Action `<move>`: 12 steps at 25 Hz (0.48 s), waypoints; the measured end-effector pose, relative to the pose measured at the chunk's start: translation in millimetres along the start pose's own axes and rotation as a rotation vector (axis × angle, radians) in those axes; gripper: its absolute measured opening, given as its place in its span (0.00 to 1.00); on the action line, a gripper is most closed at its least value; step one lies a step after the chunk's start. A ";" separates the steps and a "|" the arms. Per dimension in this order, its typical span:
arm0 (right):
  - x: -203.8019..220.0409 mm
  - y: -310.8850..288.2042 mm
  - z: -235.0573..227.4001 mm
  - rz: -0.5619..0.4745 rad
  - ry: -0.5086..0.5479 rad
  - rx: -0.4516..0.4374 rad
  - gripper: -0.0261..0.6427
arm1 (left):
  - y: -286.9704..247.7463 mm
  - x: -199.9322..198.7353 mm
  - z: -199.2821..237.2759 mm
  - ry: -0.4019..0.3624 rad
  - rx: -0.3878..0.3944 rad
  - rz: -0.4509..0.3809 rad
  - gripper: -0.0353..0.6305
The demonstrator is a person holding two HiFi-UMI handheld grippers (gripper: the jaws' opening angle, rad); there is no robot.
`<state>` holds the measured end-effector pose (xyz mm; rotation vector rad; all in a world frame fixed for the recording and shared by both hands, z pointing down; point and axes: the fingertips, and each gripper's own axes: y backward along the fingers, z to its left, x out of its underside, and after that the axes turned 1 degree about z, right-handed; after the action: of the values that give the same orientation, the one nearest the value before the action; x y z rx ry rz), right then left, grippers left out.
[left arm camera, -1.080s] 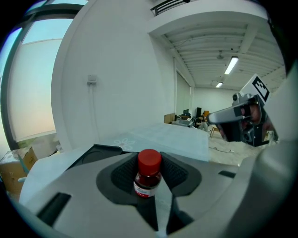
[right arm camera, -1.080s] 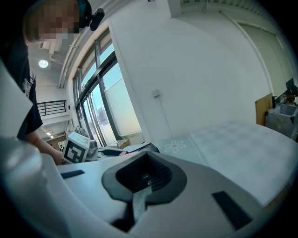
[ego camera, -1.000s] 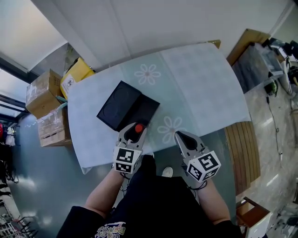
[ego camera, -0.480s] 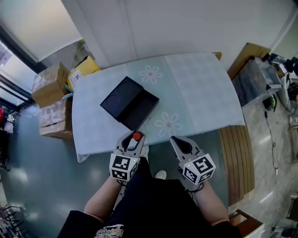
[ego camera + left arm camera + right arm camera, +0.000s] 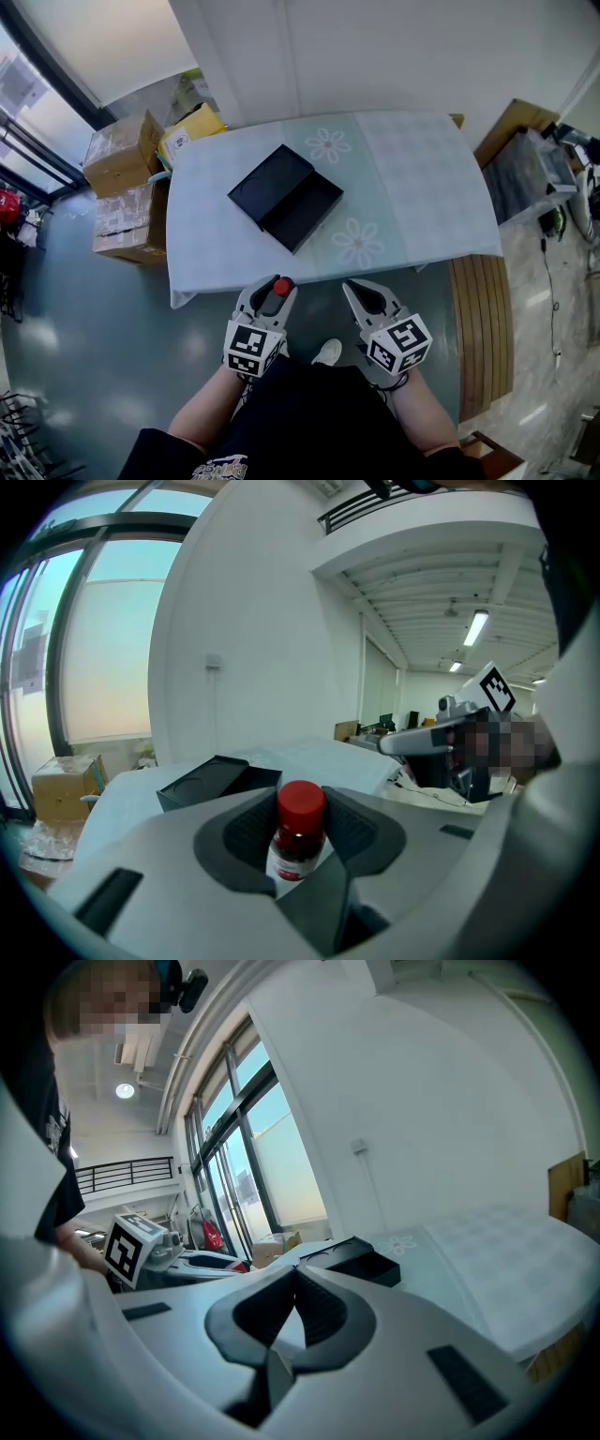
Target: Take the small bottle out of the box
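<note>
**The small bottle is out of the box, gripped in your left gripper**

Your left gripper (image 5: 278, 285) pinches the small bottle (image 5: 299, 829) between its two dark pads. In the left gripper view the bottle stands upright. Its red cap rises above the pads, the body under the cap looks dark red, and a pale label shows lower down. One pad presses on each side of the bottle.

Your right gripper (image 5: 352, 287) holds nothing. In the right gripper view its ribbed pads meet at the tips, and no object is between them.

Both grippers are on your side of the table (image 5: 412, 187), past its near edge and above the grey floor. They are near each other but do not touch. The bottle is therefore well apart from the black box (image 5: 272, 183).

The box lies open on the table, towards its left part, and is turned at an angle to the table edges. Its two halves lie side by side and touch each other. The half nearer to you (image 5: 309, 212) looks like a shallow empty tray. The table carries a pale cloth with flower prints (image 5: 359, 244).

On the floor beyond the left end of the table stand brown cardboard boxes (image 5: 120, 155) and a yellow carton (image 5: 192, 129). A wooden slatted bench (image 5: 483, 314) is beside the right end of the table. The tip of a white shoe (image 5: 327, 352) shows between your two grippers.
</note>
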<state>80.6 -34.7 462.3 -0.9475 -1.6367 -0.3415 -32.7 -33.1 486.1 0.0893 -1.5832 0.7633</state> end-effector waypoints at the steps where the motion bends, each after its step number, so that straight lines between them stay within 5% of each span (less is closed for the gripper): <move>1: 1.4 -2.7 4.6 0.001 -0.002 -0.001 0.07 | 5.7 1.2 1.7 -0.001 0.001 -0.001 0.30; 12: 5.4 -47.6 66.8 0.000 -0.015 0.019 0.07 | 63.4 8.7 40.4 -0.003 0.051 -0.021 0.30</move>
<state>0.2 -18.1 459.5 -0.9380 -1.6511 -0.3188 -99.4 -1.6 469.2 0.1448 -1.5636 0.7875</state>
